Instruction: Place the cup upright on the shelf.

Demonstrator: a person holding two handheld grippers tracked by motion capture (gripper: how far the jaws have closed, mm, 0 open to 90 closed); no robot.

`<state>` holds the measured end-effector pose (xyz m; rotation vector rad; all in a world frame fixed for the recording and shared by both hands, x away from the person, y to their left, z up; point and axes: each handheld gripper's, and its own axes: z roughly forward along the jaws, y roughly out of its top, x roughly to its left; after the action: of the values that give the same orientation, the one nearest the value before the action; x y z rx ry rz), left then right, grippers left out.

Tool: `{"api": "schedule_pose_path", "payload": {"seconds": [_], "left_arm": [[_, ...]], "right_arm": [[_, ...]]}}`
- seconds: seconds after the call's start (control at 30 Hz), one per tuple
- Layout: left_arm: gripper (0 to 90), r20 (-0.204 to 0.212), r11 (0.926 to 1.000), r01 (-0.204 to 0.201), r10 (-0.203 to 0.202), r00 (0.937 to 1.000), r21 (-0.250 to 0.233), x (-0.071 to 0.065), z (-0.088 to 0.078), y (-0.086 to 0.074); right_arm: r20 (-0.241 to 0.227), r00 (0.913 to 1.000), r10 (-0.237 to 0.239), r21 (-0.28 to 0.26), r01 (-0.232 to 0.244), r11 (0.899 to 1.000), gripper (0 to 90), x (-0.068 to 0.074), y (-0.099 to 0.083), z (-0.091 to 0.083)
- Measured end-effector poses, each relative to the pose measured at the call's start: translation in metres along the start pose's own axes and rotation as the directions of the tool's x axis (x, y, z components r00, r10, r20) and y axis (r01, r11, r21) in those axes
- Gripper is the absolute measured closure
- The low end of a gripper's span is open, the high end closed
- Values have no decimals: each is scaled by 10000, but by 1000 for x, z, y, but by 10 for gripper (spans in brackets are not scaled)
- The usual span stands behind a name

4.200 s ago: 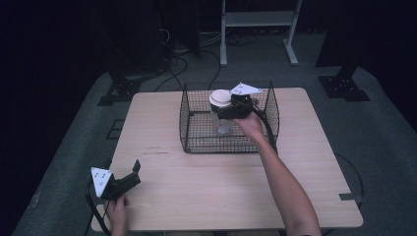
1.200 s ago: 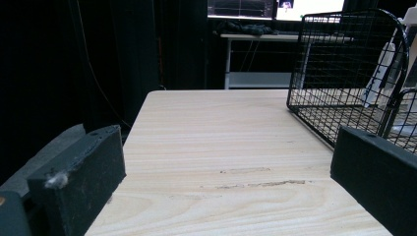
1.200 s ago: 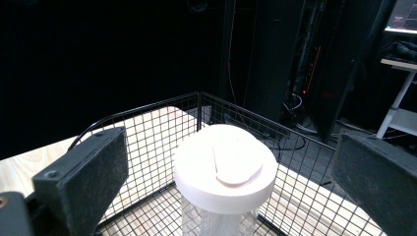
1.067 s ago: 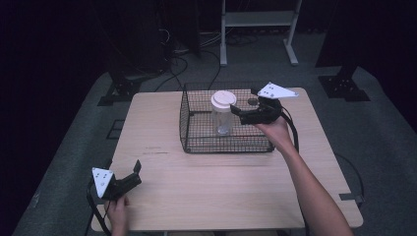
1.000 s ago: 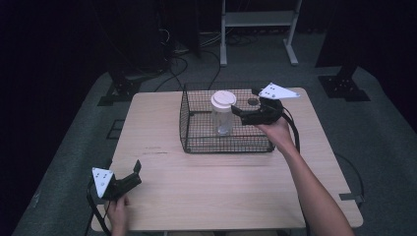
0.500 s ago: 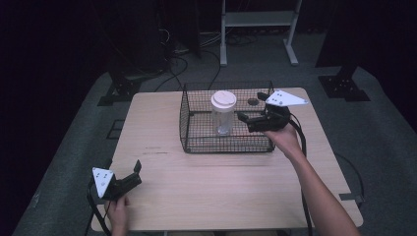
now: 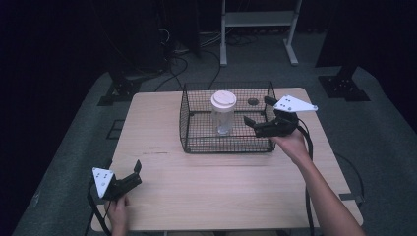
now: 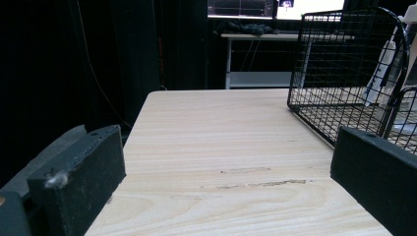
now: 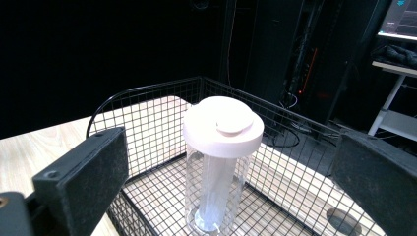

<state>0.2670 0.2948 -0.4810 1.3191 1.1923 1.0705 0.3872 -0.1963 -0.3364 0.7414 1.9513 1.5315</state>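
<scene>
The clear jar [image 7: 223,114] with its white lid [image 9: 223,125] stood upright inside the wire basket [image 7: 196,140]. We found the right gripper [image 7: 259,114] at its three o'clock, jaws apart; the left gripper [image 7: 136,173] rested open. Clipping the basket rim could topple the jar.

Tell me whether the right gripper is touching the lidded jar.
Apart. The right gripper view shows both jaws spread wide, open air between them and the jar.

Recording lab: dark curtained walls, cables [image 7: 182,61] on grey carpet, stand feet and monitors behind the wooden table [image 7: 162,137].
</scene>
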Motion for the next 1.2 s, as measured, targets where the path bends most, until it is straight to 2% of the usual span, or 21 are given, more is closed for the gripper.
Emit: {"api": "schedule_pose_path", "payload": {"seconds": [0.43, 1.2], "left_arm": [[0, -7, 10000, -10, 10, 10000, 3, 0, 0, 0], [0, -19, 10000, -90, 90, 10000, -10, -1, 0, 0]], "right_arm": [[-5, 9998, 209, 130, -209, 9997, 2, 0, -17, -15], [89, 9997, 236, 251, -238, 9994, 2, 7, -42, -43]]}}
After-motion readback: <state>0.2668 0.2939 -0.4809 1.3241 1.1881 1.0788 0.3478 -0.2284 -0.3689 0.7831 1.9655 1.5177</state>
